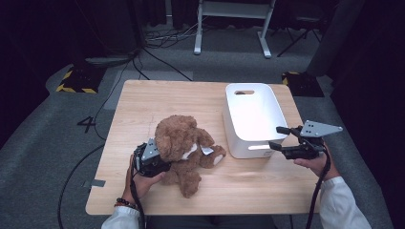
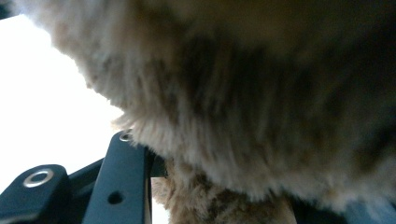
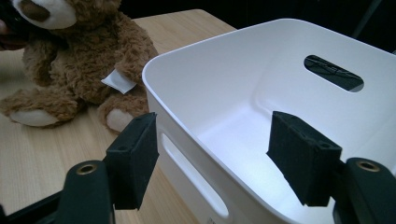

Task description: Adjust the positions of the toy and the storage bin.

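At lower left of centre in the high view, the left hand comes up from the bottom edge with its wrist near the table's front edge and holds the left gripper roughly level, jaws aimed toward the right of the frame into the teddy bear. In the left gripper view brown fur crowds right down between the jaws, so this gripper looks closed on the bear's body, though the pads themselves are buried in the pile. The bear sits on the wooden table just left of centre, its long axis running from the head at upper left down to the feet at lower right, the pale soles pointing toward the white bin; a white tag sticks out from its side. The bin stands right of centre, near the bear but not touching it, its long side running toward the top of the frame. At the right, the right hand is raised above the table edge, and the right gripper points left, jaws parted and gripping nothing, straddling the bin's near wall in the right gripper view.
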Demonstrator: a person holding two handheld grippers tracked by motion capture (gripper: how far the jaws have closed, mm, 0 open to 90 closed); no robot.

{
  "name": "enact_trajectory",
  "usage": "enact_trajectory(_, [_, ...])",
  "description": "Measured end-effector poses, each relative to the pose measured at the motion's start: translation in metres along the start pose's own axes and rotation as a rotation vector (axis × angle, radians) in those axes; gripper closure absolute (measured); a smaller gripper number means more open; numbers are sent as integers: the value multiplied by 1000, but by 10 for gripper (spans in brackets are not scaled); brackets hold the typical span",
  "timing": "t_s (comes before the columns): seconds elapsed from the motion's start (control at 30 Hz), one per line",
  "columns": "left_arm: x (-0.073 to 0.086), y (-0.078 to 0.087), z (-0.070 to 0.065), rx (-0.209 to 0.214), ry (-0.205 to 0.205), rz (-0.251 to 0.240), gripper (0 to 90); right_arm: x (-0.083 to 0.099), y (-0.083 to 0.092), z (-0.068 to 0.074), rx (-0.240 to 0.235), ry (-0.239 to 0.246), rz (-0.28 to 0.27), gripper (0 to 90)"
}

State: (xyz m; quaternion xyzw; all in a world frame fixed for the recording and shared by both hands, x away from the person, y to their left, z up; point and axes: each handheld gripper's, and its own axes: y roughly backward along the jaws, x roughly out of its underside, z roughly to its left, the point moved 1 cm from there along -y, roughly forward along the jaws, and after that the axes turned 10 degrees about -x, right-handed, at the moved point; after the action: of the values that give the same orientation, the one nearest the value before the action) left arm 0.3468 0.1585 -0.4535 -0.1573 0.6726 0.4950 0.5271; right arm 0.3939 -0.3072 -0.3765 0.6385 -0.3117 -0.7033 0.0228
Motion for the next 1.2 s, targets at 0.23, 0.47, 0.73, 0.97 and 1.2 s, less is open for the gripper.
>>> enact_trajectory(0.23, [0,-1,-1,-2,1,-2,553,-1,-18,-1,-44,16,45,401])
enact_trajectory(0.47, [-1,-1,-3,-2,1,4,551,-2,-33,0,-77,20,89,500])
enact_trajectory(0.73, [-1,-2,-2,-2,1,4,550,-2,-44,-3,-114,20,122,633])
enact_trajectory(0.97, [-1,-2,-1,2,2,7,541,-7,-52,6,-184,81,119,770])
enact_trajectory(1.2, [0,-2,1,5,15,4,537,-9,-57,19,-211,117,90,782])
